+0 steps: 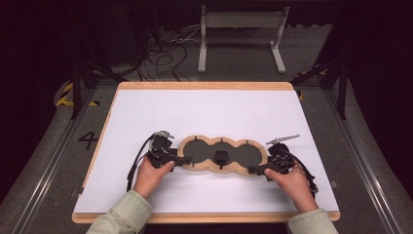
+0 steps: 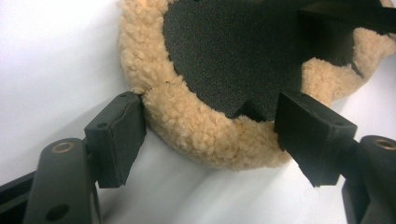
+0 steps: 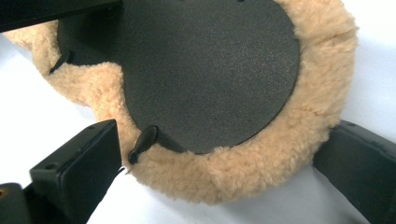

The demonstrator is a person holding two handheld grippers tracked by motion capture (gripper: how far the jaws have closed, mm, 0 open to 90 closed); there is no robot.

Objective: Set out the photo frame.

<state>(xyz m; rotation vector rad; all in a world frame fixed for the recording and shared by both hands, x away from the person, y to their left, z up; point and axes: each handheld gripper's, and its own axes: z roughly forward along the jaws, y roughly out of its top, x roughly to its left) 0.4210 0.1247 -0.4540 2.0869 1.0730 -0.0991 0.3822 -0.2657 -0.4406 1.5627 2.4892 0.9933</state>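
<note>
Evidently the step is laying out or releasing the fleece-rimmed three-lobed pad (image 1: 220, 154) on the white table (image 1: 209, 114); its left lobe lies between the spread jaws of the left claw (image 2: 208, 140), its right lobe between those of the right claw (image 3: 217, 170), both ungripped; next, I judge, either close or back off; a "4" marks the floor.

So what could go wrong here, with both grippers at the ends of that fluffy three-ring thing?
1. The fleece pad looks soft; lifted from the ends alone, its middle might sag.
2. The left gripper has one finger at the fleece edge and the other over the black face, so closing might pinch only a fold.
3. The right gripper stands open around the rim; a grab could catch the small black tab.
</note>
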